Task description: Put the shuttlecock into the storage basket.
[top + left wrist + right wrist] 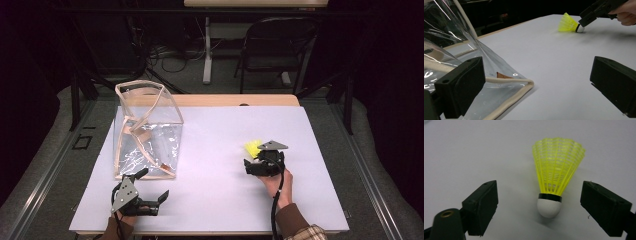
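Left tool point(152, 185): jaws wide apart, holding nothing, beside the bag's near corner.
Right tool point(539, 202): jaws apart around the shuttlecock point(556, 170), not touching.
Shuttlecock: lying on the white tabletop point(215, 150).
Clear bag point(145, 132): contents unclear.

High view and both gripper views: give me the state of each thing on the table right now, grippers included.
shuttlecock: lying on the white table, cork end between the right gripper's jaws, not yet pinched.
clear bag: standing upright, mouth open, nothing visible inside.
right gripper: open, jaws either side of the shuttlecock's cork.
left gripper: open, holding nothing, beside the bag's near corner.
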### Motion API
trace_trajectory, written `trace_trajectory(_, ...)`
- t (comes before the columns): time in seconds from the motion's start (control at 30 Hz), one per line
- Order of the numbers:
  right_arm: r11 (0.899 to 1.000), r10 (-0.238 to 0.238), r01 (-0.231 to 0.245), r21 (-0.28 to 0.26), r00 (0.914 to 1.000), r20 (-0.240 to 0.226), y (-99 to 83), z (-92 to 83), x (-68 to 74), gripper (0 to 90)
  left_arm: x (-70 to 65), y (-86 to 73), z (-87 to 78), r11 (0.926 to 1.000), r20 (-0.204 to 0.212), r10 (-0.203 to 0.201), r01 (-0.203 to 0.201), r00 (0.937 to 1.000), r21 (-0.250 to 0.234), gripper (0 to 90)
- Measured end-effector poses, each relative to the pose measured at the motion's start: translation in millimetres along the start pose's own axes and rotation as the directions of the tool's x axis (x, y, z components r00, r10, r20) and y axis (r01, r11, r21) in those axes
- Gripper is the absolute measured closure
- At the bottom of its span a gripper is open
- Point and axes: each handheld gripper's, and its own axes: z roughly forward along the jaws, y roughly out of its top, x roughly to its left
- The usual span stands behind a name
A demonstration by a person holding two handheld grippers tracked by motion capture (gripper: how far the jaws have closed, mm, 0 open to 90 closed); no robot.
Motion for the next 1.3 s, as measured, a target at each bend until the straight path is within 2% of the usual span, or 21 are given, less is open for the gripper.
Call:
trace_trajectory(0.2, 1.000, 0.012, -0.012, 0.022, 0.9998, 0.015, 3.5, 2.4, -3.3, 21.7, -0.3, 0.0, 0.3, 1.0000, 0.002, -0.002, 0.002, 1.0000, 0.002, 0.0)
trace_trajectory(0.63, 0.996, 0.041, -0.045, 0.083, 0.9981, 0.047, 8.8, 12.9, -2.8, 45.1, -0.3, 0.4, 0.6, 1.0000, 0.001, 0.001, -0.001, 1.0000, 0.004, 0.0)
trace_trajectory(0.87, 0.991, 0.063, -0.072, 0.112, 0.9950, 0.078, 11.8, 16.6, -3.0, 50.3, -0.3, 0.6, 0.4, 1.0000, 0.001, 0.002, -0.002, 1.0000, 0.003, 0.0)
trace_trajectory(1.07, 0.988, 0.086, -0.095, 0.124, 0.9936, 0.073, 10.8, 19.8, -2.8, 57.5, -0.3, 0.9, 0.6, 1.0000, 0.004, 0.008, -0.008, 1.0000, 0.005, 0.0)
trace_trajectory(1.3, 0.985, 0.108, -0.117, 0.123, 0.9912, 0.076, 9.2, 20.9, -4.3, 61.4, -0.2, 0.9, 0.4, 1.0000, 0.005, 0.008, -0.008, 1.0000, 0.005, 0.0)
